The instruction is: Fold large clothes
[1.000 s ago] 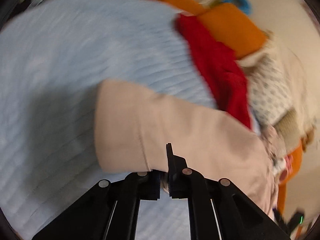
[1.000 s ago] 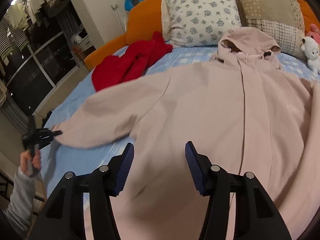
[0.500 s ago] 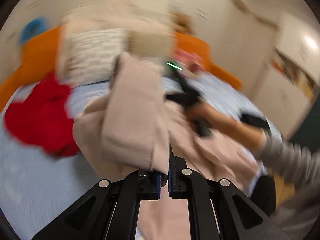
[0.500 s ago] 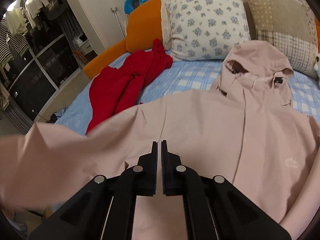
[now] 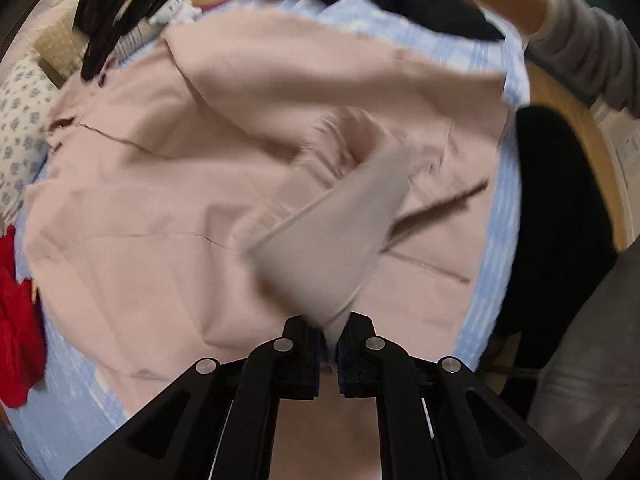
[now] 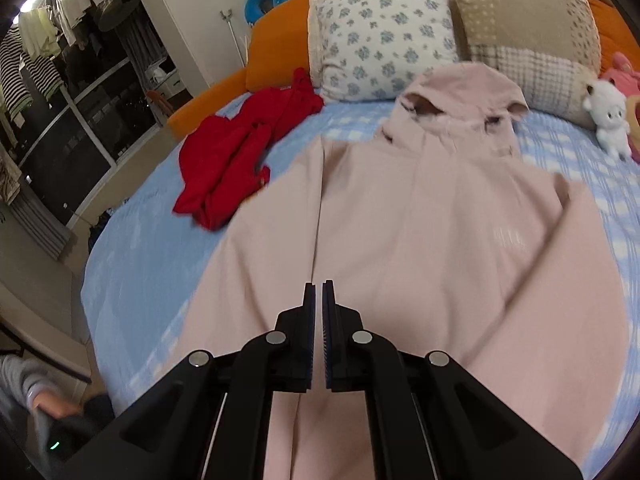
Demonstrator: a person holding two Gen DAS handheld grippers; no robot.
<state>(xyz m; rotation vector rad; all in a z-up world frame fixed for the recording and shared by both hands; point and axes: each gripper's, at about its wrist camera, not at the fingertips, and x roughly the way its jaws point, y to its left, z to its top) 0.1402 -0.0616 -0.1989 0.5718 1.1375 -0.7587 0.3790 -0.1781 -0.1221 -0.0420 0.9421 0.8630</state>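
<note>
A large pale pink hooded jacket (image 6: pixel 440 240) lies front up on the blue checked bed sheet (image 6: pixel 140 248), its hood toward the pillows. My left gripper (image 5: pixel 329 336) hangs over the jacket (image 5: pixel 160 208) and points steeply down. The cuff of the sleeve (image 5: pixel 328 248) is pinched between its pads, and its jaws are opening slightly. My right gripper (image 6: pixel 319 292) is shut above the lower middle of the jacket, in line with a straight fold edge. I cannot tell whether any fabric is caught in it.
A red garment (image 6: pixel 236 160) lies crumpled left of the jacket. A floral pillow (image 6: pixel 384 40) and a patchwork pillow (image 6: pixel 528 40) lean on the orange headboard (image 6: pixel 276 52). A white plush toy (image 6: pixel 608 116) sits far right. The person's grey sleeve (image 5: pixel 588 48) crosses above.
My left gripper has swung the sleeve from out over the bed's left side across onto the jacket's body, rolling as it went. My right gripper closed and drew back from the hood.
</note>
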